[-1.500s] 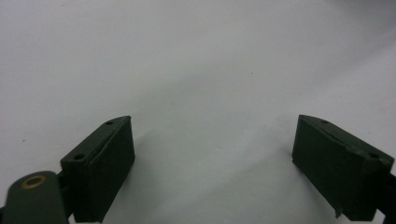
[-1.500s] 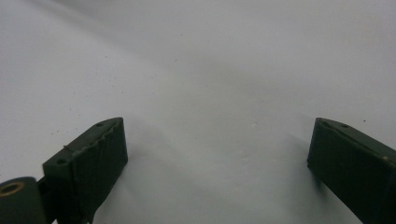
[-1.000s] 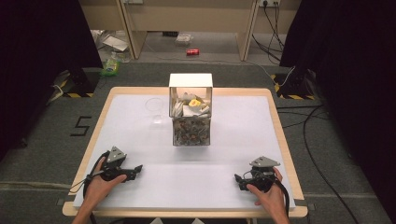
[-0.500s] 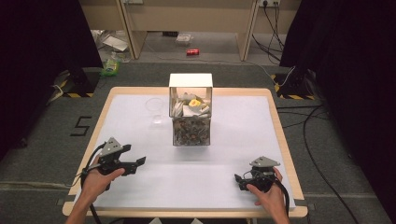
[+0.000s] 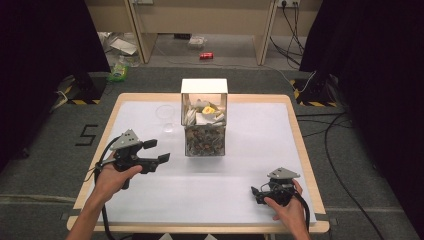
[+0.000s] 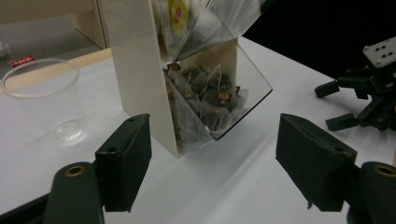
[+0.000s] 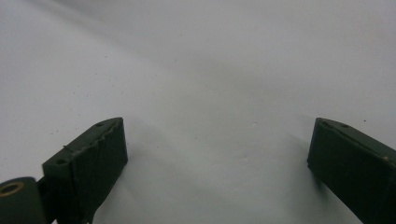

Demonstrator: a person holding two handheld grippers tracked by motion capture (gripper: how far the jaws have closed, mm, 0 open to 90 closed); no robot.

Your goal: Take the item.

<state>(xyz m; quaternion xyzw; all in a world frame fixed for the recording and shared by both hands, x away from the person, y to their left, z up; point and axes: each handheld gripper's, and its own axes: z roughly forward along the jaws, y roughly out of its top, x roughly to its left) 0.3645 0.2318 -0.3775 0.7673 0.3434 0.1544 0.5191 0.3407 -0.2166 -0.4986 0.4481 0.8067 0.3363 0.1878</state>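
Raised left gripper (image 5: 157, 151), jaws wide and just narrowing on nothing, aimed at tea-bag box (image 5: 204, 121); clear cup (image 5: 166, 118), seemingly nearby, easily toppled; right gripper (image 5: 257, 194) resting open.

A clear cup (image 5: 166, 119) stands just left of the tea-bag box (image 5: 204, 120) on the table (image 5: 260, 145).

Black left gripper (image 5: 153, 151), grey three-cornered plate (image 5: 125, 139)

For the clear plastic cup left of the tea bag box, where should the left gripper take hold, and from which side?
Grip the clear cup across its side wall, near mid-height, coming in level from the person's side. It stands upright and apart from the tea bag box, and its thin wall would probably flex at the rim. The left gripper is open and empty.
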